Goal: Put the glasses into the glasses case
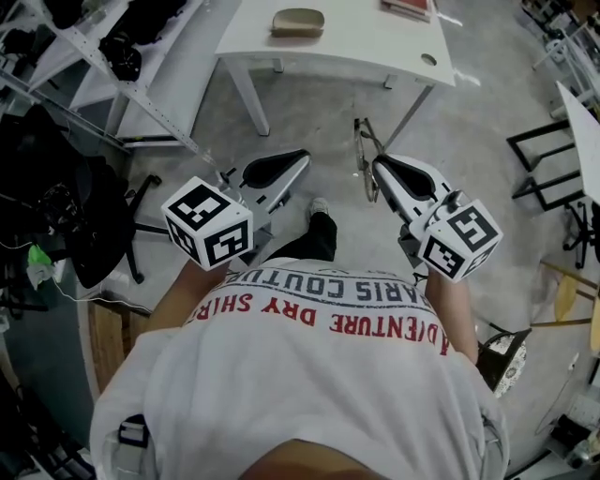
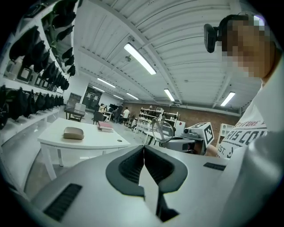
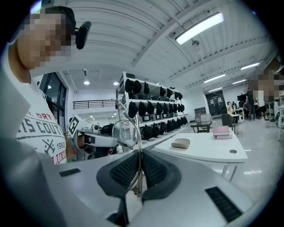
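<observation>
The tan glasses case (image 1: 298, 21) lies shut on the white table (image 1: 356, 42) ahead of me, also seen in the left gripper view (image 2: 73, 132) and the right gripper view (image 3: 180, 142). My right gripper (image 1: 375, 165) is shut on the thin-framed glasses (image 1: 363, 155). One lens (image 3: 125, 132) stands up above the jaws (image 3: 141, 153). My left gripper (image 1: 307, 157) is shut with nothing between its pads (image 2: 143, 147). Both grippers are held level side by side over the floor, short of the table. The glasses (image 2: 162, 129) also show in the left gripper view.
Pink books (image 1: 408, 7) lie at the table's far right, near a round hole (image 1: 428, 59). Shelving with black bags (image 1: 122, 52) runs along the left, with an office chair (image 1: 94, 225) below it. Black metal frames (image 1: 553, 159) stand at the right.
</observation>
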Available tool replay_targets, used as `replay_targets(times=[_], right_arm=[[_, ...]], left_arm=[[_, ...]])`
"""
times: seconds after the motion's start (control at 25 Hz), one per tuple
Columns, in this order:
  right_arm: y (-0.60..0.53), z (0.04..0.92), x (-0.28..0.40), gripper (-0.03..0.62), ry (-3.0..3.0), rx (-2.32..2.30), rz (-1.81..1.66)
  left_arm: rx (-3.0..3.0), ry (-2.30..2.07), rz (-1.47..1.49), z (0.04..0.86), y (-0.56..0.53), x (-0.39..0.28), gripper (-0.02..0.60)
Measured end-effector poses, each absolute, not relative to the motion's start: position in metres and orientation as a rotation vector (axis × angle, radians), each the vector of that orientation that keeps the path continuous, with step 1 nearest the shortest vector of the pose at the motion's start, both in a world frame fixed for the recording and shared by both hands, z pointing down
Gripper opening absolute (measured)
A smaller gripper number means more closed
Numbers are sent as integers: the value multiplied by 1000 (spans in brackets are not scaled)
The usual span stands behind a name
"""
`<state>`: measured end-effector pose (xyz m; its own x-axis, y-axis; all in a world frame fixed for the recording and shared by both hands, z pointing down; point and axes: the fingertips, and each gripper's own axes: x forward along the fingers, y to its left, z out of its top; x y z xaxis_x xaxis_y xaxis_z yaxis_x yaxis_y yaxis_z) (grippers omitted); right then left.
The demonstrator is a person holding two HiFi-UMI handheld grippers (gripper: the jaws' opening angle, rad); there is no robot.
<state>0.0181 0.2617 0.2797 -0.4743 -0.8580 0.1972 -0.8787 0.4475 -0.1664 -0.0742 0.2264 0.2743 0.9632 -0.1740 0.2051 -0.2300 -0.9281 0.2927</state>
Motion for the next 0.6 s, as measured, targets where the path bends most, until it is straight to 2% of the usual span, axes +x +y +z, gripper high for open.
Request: replay_targets(times=[0.6], right_arm=[[90, 305, 119, 35, -2539, 1560, 554]], left_arm=[[2667, -280, 319, 309, 47, 27, 28]])
